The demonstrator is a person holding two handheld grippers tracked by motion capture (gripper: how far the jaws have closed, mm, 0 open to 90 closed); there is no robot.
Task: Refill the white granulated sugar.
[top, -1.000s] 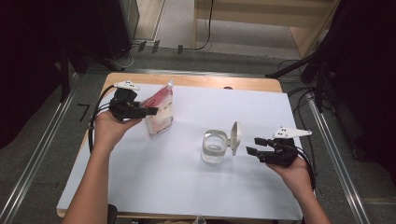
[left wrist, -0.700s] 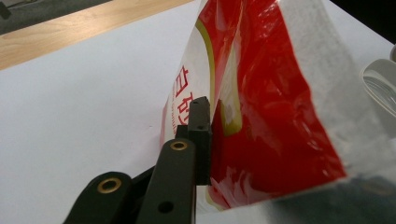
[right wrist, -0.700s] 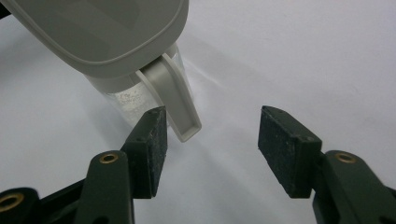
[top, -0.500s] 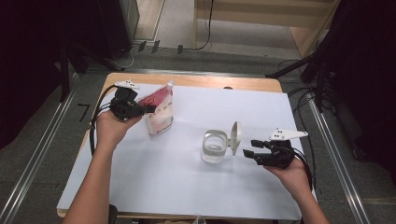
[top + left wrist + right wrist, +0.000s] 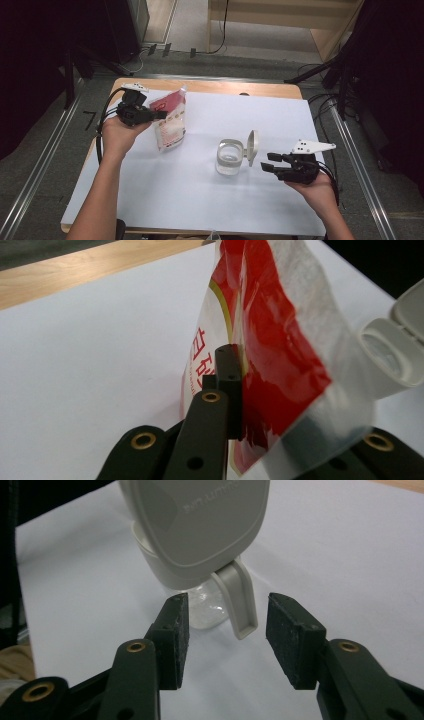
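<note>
Red-and-white pouch held upright at about 10 o'clock on the white table cover, its lower edge at or close to the cover. In the left gripper view the pouch is pinched flat between the two black jaws, which meet on its edge with no gap. Left gripper clamped on the pouch from the 9 o'clock side; left hand below it.

Clear jar stands just right of table centre, at about 4 o'clock from the pouch and well apart from it. Its pale hinged lid is flipped up on the 3 o'clock side, standing near upright.

Right gripper sits just beside the lid at 3 o'clock, pointing toward the jar. In the right gripper view the lid and its latch tab hang ahead of the jaws; the tab lies in line with the gap, pads not pressing on it. Jaws part-open and have just been closing, nothing gripped. Right hand at 5 o'clock on the table.
</note>
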